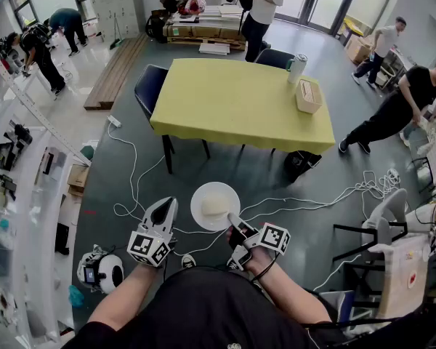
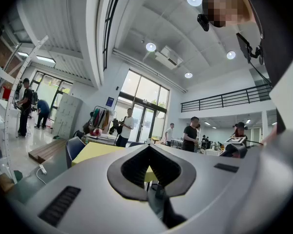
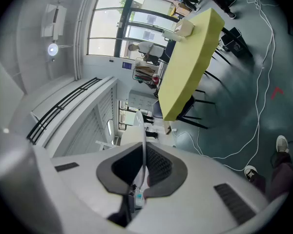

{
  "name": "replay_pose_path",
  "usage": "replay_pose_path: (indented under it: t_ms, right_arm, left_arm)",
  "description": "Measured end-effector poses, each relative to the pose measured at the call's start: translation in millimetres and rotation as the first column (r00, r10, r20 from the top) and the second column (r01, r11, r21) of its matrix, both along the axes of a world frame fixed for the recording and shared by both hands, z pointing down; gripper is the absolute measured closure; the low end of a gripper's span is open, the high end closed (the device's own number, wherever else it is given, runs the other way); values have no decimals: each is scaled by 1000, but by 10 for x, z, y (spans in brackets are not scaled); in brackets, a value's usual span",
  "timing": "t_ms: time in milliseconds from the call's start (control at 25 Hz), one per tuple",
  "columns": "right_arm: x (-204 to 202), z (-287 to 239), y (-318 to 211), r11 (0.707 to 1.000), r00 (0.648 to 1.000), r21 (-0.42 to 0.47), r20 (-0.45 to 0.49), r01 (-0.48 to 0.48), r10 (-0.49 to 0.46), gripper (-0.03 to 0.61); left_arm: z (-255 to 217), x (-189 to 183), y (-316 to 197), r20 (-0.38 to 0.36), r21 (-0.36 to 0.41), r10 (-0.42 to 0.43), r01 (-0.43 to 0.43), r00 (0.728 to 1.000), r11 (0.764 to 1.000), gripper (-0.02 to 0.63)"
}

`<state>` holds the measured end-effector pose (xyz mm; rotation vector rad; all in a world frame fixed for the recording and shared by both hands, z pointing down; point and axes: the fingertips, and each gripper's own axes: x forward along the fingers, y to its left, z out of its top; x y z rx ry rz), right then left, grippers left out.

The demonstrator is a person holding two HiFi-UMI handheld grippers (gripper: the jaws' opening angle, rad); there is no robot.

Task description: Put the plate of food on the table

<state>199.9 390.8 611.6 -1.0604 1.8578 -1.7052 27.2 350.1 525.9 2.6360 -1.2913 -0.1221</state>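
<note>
Pinching the plate [image 1: 198, 201] by its near rim, the right gripper [image 1: 232, 221] holds it flat so the food [image 1: 214, 207] stays put. The left gripper [image 1: 167, 208] is closed, empty, idling beside. The table [image 1: 240, 100] is well ahead.

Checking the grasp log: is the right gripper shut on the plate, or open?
Shut. The right gripper pinches the plate by its near rim; its own view shows the rim edge-on between the jaws.
</note>
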Motion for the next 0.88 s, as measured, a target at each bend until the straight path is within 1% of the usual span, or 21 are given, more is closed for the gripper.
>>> replay_pose_path:
  t_ms: [160, 400, 760, 880]
  right_arm:
    - [-14, 20, 1, 1000, 1000, 15, -10, -3, 3, 557]
    - [-36, -47, -10, 999, 1000, 37, 16, -18, 18, 557]
    - [-220, 15, 44, 999, 999, -1, 22, -35, 35, 557]
    - [-306, 8, 33, 999, 999, 7, 16, -43, 43, 557]
  left_arm:
    - [1, -40, 4, -1, -2, 7, -7, 1000, 1000, 606]
    - [30, -100, 33, -3, -7, 4, -4, 1000, 1000, 606]
    - [37, -342, 49, -9, -3, -1, 1, 1000, 1000, 606]
    - [55, -468, 47, -14, -6, -2, 2, 1000, 1000, 606]
